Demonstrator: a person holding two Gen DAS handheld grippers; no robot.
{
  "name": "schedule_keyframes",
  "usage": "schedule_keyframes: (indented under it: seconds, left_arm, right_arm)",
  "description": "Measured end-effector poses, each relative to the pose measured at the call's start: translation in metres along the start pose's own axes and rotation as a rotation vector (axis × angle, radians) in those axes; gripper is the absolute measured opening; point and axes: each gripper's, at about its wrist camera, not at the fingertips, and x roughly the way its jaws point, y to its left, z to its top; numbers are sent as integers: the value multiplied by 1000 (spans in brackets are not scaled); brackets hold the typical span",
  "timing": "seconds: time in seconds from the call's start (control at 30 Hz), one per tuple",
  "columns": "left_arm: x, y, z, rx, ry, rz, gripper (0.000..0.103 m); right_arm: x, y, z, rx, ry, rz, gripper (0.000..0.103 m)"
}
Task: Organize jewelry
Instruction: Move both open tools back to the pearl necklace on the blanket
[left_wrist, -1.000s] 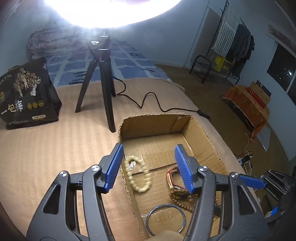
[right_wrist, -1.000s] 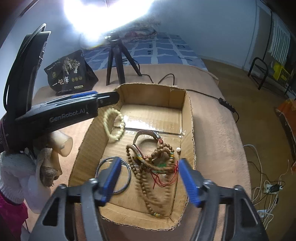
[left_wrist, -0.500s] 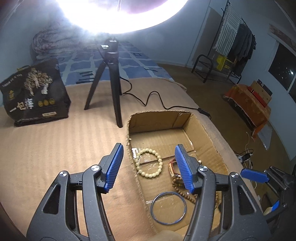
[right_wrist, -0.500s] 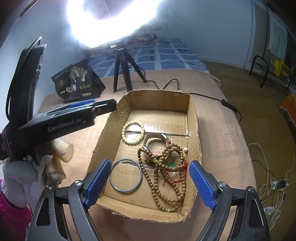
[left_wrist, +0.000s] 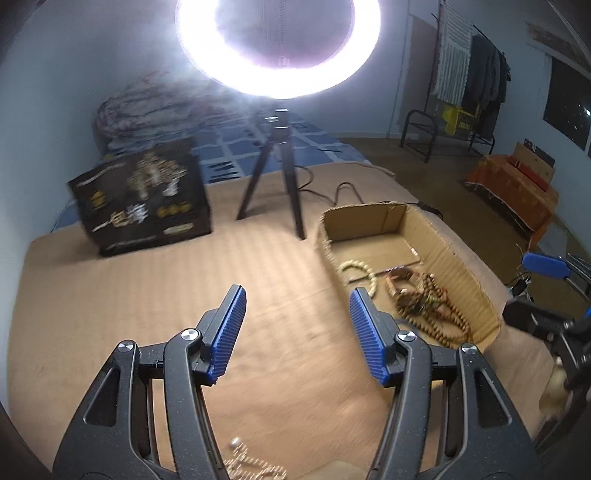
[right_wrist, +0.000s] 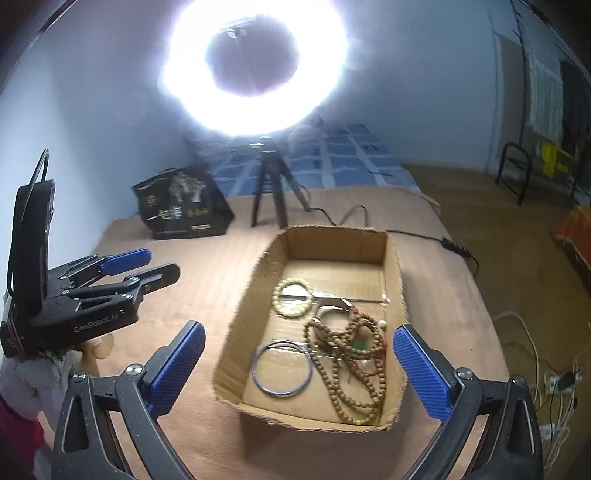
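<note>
Tan-covered bed is seen spread wide across both views, w/ blue checked bedding behind it. Lit ring light is stood on a black tripod at the far end, glare strong. Black printed bag is set upright left of the tripod. Cardboard box is placed right of centre on the bed, open-topped. Left hand-held gripper is held released, jaws wide apart, nothing between them, over bare cover left of the box; in the right wrist view it is seen well left of the box. Right hand-held gripper is also released, jaws spread wide, near end of the box framed between them, nothing gripped. Inside the box: long brown bead strand is heaped on the right side, metal bangle laid flat at near left, pale bead bracelet laid flat further back, approx. mid-box. Small pale beads are glimpsed on the cover below the left gripper, blurred.
</note>
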Motion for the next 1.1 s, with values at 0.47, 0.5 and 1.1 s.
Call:
schedule_keyframes:
  seconds: [0.47,0.5,1.1]
  left_arm:
    - [-60,91,-74,-152,55,64,60]
    - [-61,95,-78,-160,59,64,60]
    - [-32,67,-142,-190,202,-50,60]
  right_arm:
    - [-6,59,-8,-108,44,40,103]
    - [-4,63,-10,-117,55,53,103]
    - [17,94,-26,-155,163,143,93]
